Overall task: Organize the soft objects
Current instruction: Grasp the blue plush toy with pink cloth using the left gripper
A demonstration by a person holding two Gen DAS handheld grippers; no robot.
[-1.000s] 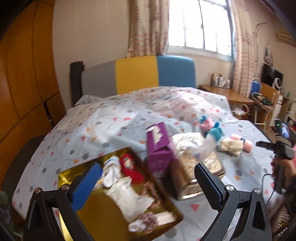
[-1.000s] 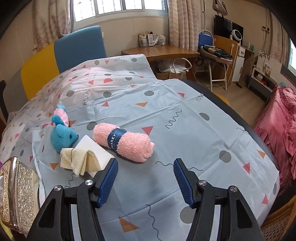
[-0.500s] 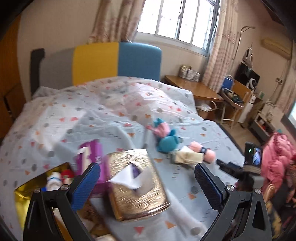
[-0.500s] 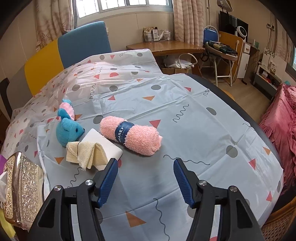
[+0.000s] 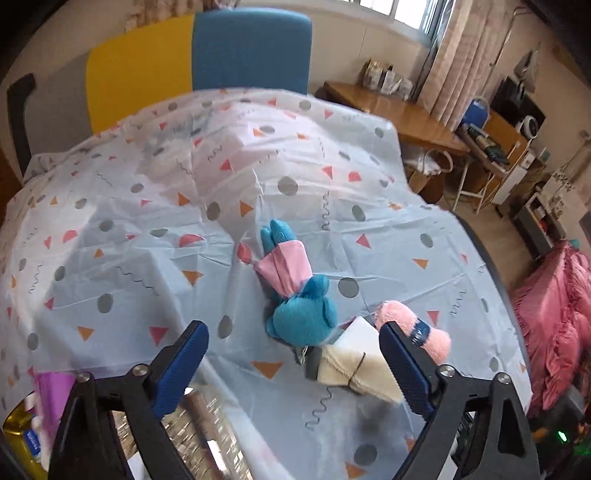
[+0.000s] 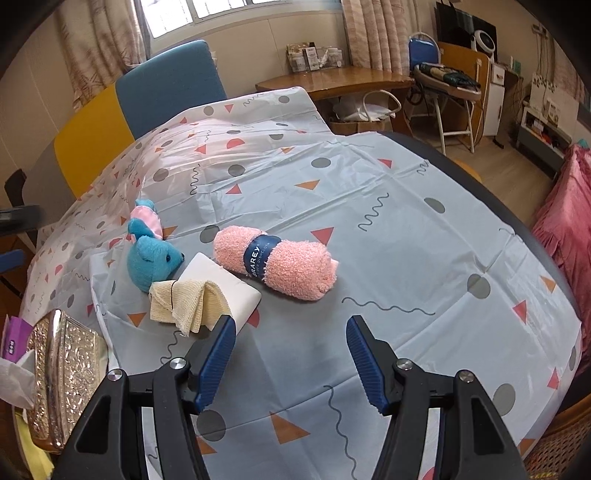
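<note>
With its jaws just narrowing on nothing, the left tongs [image 5: 293, 363] are nearing the blue plush toy [image 5: 301, 314] on the bed [image 5: 129, 229], risking snagging the adjoining cream cloth [image 5: 356, 371], while the right tongs [image 6: 290, 356] are waiting open, empty.

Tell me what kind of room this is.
Most likely a bedroom in a home: a bed under a patterned cover with a padded headboard, curtains at the window, and a wooden desk alongside.
</note>
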